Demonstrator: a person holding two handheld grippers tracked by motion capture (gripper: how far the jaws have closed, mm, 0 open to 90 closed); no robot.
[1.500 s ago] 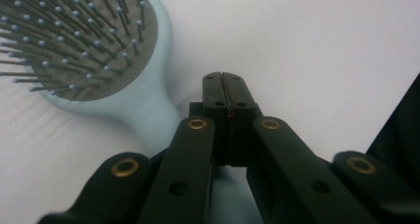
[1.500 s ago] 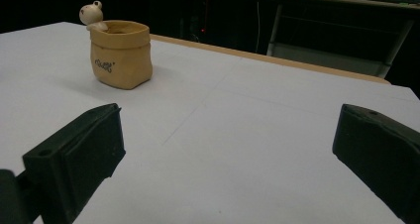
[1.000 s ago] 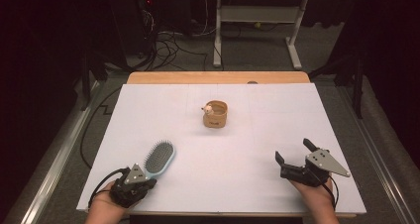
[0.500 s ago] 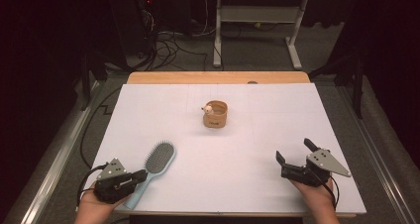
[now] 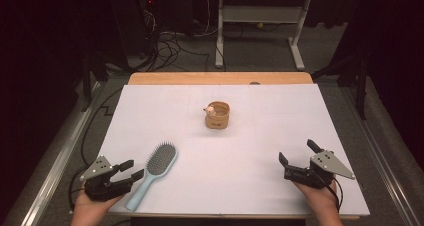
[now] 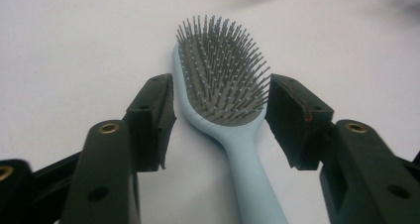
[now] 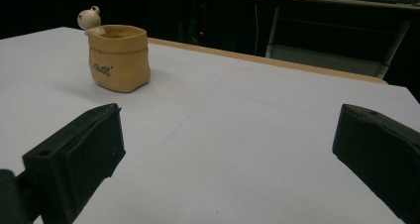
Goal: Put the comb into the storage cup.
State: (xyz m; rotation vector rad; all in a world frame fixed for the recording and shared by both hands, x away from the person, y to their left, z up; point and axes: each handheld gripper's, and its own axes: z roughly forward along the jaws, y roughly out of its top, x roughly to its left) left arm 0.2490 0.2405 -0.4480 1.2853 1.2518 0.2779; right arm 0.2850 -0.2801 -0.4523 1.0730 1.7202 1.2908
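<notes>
A light blue hairbrush [image 5: 159, 162] lies bristles up on the white table top [image 5: 250, 136] at the near left, its handle pointing to the near edge. My left gripper [image 5: 131, 169] sits just left of the handle. In the left gripper view the jaws have just been opening and now stand apart on either side of the hairbrush [image 6: 223, 80] where head meets handle, with a gap on each side, so the left gripper [image 6: 220, 115] is open. My right gripper [image 5: 297, 152] rests open at the near right with nothing between its jaws.
A small tan pot [image 5: 217, 117] with a little white figure on its rim stands mid-table; in the right gripper view the pot [image 7: 119, 58] is ahead to the left of my right gripper [image 7: 228, 135]. Cables and a metal stand lie on the floor beyond the table.
My left gripper has let go of the brush handle, opened its jaws and drawn back to the left. The brush stays lying on the table. The right hand has not moved.
</notes>
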